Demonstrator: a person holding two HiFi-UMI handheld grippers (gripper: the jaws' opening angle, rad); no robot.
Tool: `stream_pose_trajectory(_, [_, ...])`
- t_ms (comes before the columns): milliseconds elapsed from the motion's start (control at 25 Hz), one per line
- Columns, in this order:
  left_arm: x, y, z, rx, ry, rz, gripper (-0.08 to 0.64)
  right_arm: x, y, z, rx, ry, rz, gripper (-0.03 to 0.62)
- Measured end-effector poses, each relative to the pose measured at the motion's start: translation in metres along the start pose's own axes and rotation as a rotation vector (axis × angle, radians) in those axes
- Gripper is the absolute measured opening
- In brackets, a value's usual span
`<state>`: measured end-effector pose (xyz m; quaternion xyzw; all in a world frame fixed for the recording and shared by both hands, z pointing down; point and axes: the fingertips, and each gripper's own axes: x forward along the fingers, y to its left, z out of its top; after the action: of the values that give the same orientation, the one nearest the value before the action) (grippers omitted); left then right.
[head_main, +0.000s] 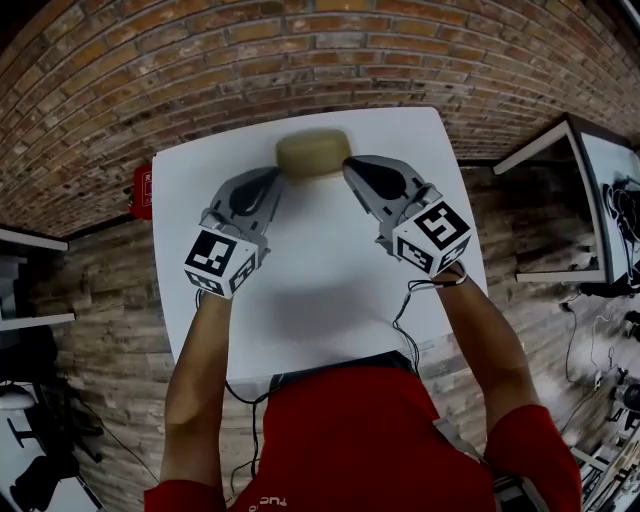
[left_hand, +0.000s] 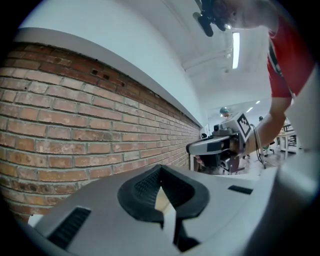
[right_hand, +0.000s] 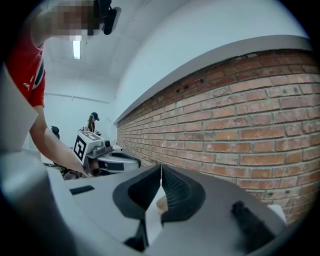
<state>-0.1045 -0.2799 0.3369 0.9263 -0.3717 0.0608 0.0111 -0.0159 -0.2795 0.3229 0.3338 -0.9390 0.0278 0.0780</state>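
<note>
The worktop (head_main: 320, 270) is a single square slab, smooth matte white with rounded corners. It stands against a rough brick wall (head_main: 200, 60) of red-brown courses with pale mortar.

At the worktop's 12 o'clock edge lies one tan block (head_main: 313, 153). It is low and wide with softly rounded corners and a dull, even surface, and it is too blurred to tell what it is made of.

Two tools flank it, both of smooth grey plastic tapering to dark tips. The left tool (head_main: 272, 183) comes in at the block's 8 o'clock, and the right tool (head_main: 350, 166) sits at its 3 o'clock. Each tip is right at the block's edge, though I cannot tell whether either actually touches it.

In the left gripper view, the left tool (left_hand: 160, 172) has its black ribbed pads (left_hand: 142, 187) closed tip to tip with nothing clamped. A sliver of the tan block (left_hand: 161, 199) shows through the hollow below the tips. The right tool (right_hand: 161, 172) stands the same way in its own view, tips together and empty, with a tan scrap (right_hand: 162, 204) visible in the hollow.

Each tool carries one white marker cube with black squares, so two in all: left (head_main: 220, 262) and right (head_main: 432, 236). One thin black cable (head_main: 405, 310) trails off the right tool across the worktop towards the person's red shirt (head_main: 370, 430).
</note>
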Motion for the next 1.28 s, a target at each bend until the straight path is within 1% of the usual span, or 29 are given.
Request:
stream_pose_trajectory(160, [0.013, 0.012, -0.010, 0.031, 0.043, 0.004, 0.014, 0.011, -0.015, -0.009, 0.001, 0.017, 0.018, 0.031])
stream_pose_trajectory(320, [0.024, 0.027, -0.023, 0.088, 0.104, -0.010, 0.014, 0.022, -0.030, -0.021, 0.006, 0.034, 0.044, 0.031])
stream_pose_trajectory(440, [0.032, 0.034, -0.035, 0.109, 0.137, -0.025, 0.014, 0.028, -0.041, -0.035, -0.008, 0.059, 0.058, 0.031])
stream_pose_trajectory(600, [0.043, 0.041, -0.055, 0.089, 0.155, -0.031, 0.015, 0.037, -0.050, -0.053, -0.038, 0.102, 0.075, 0.032])
stream_pose_trajectory(720, [0.056, 0.045, -0.068, 0.061, 0.164, -0.037, 0.020, 0.043, -0.055, -0.066, -0.078, 0.150, 0.117, 0.032])
stream_pose_trajectory(760, [0.061, 0.045, -0.072, 0.052, 0.170, -0.046, 0.084, 0.046, -0.058, -0.070, -0.090, 0.168, 0.131, 0.035])
stream_pose_trajectory(800, [0.067, 0.045, -0.076, 0.045, 0.177, -0.060, 0.210, 0.048, -0.060, -0.075, -0.102, 0.188, 0.145, 0.058])
stream_pose_trajectory(840, [0.071, 0.045, -0.079, 0.042, 0.186, -0.075, 0.260, 0.051, -0.062, -0.080, -0.114, 0.210, 0.162, 0.123])
stream_pose_trajectory(880, [0.076, 0.045, -0.083, 0.047, 0.199, -0.091, 0.320, 0.053, -0.063, -0.086, -0.128, 0.234, 0.180, 0.168])
stream_pose_trajectory(920, [0.079, 0.045, -0.088, 0.059, 0.216, -0.109, 0.358, 0.056, -0.063, -0.092, -0.147, 0.261, 0.199, 0.195])
stream_pose_trajectory(1000, [0.087, 0.044, -0.097, 0.102, 0.261, -0.151, 0.401, 0.060, -0.063, -0.105, -0.207, 0.326, 0.240, 0.235])
stream_pose_trajectory(1120, [0.097, 0.045, -0.115, 0.163, 0.332, -0.221, 0.442, 0.065, -0.065, -0.124, -0.324, 0.408, 0.291, 0.287])
stream_pose_trajectory(1200, [0.102, 0.047, -0.128, 0.178, 0.376, -0.257, 0.470, 0.068, -0.069, -0.134, -0.400, 0.444, 0.311, 0.299])
stream_pose_trajectory(1280, [0.107, 0.051, -0.139, 0.172, 0.408, -0.280, 0.497, 0.071, -0.072, -0.144, -0.456, 0.478, 0.327, 0.310])
